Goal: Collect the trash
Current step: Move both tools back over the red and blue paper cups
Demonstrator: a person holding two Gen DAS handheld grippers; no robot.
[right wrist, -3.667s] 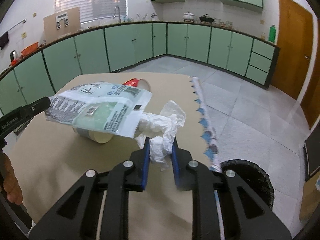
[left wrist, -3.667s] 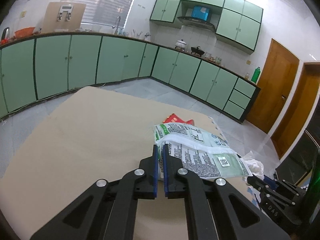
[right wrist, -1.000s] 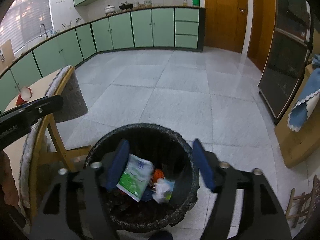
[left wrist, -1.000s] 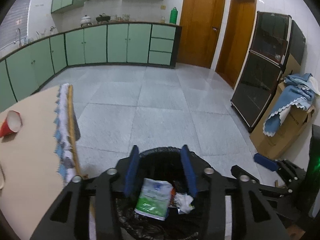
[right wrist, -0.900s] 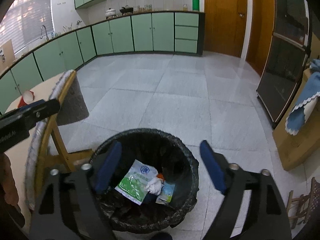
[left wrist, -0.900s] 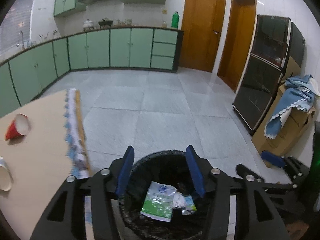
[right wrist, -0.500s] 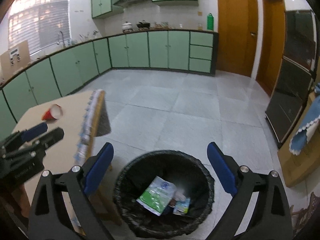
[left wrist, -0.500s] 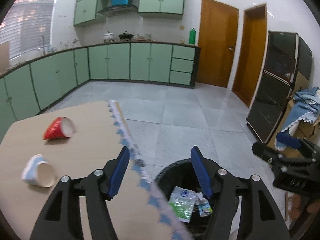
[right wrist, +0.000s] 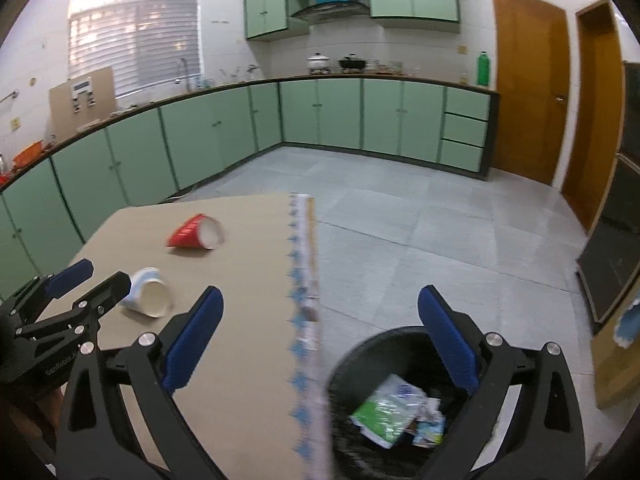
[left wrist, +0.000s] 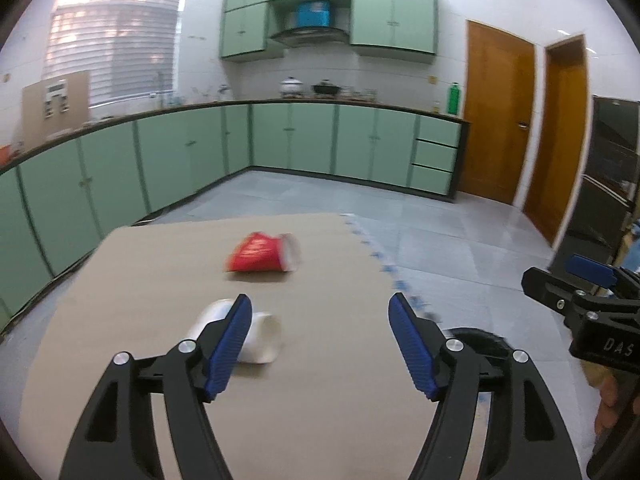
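With bag and tissue lying in bin [right wrist: 400,408], both my sets of fingers empty: left gripper [left wrist: 320,346] opening, right gripper [right wrist: 318,340] opening wide. White cup [left wrist: 256,338], red cup [left wrist: 266,258] lie on tabletop [left wrist: 320,420]. Next: one cup each.

On the surface [right wrist: 240,360] two cups lie on their sides, well apart. From the right wrist view, the farther cup [right wrist: 196,233] sits at about ten o'clock and the nearer cup [right wrist: 147,298] at nine, just beside the left tongs [right wrist: 88,280]. The surface's fringed edge [right wrist: 304,280] runs from twelve down to six. The bin [right wrist: 360,364] stands on the floor [right wrist: 440,240] right of that edge, at five o'clock, with a packet [right wrist: 386,410] and crumpled scraps [right wrist: 430,420] inside.
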